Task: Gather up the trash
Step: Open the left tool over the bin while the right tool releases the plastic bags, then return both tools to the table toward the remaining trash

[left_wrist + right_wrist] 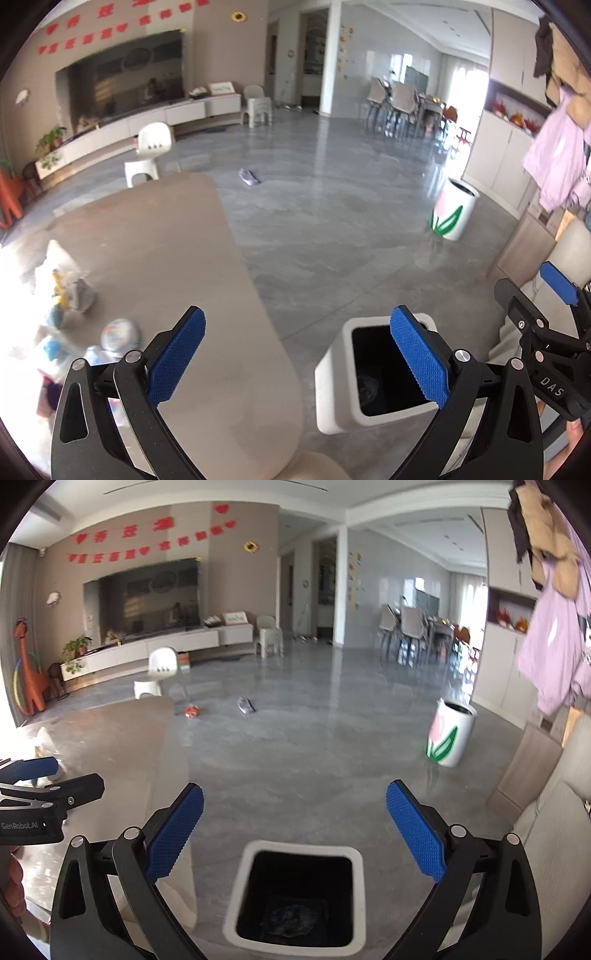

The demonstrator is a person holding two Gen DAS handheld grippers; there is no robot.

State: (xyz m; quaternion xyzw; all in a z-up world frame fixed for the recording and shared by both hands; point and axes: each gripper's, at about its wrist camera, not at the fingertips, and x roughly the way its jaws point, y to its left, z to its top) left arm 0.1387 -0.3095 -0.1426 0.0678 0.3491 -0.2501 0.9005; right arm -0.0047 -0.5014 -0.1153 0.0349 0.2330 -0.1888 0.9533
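**Now: both grippers empty, remaining trash on the counter**

Currently, your right gripper (pixel 294 834) hangs above the white square bin (pixel 236 893) with its jaws spread wide and nothing between them. A dark crumpled item (pixel 291 917) lies at the bottom of the bin. Your left gripper (pixel 297 356) is likewise wide open and empty, poised over the counter (pixel 177 258) edge, with the bin just beside that edge.

The remaining trash (pixel 92 339) sits on the near left part of the counter, partly washed out by glare: what appear to be thin plastic wrappers, a small clear bottle and a rounded foil-like packet (pixel 120 334). Exact types cannot be confirmed.

Handling judgement:

- Expect these items to be light and soft. They will crush under the pads and offer little resistance.
- Film and foil are likely slippery. Close fully on a bunched fold, not on a flat face.
- Take the bottle, if it is one, across its body at mid-length; it may roll on the smooth counter.
- Light pieces may cling to the ribbed pads on release. Open wide directly above the bin mouth.

A grey object (pixel 250 177) lies on the floor, well apart from the counter.
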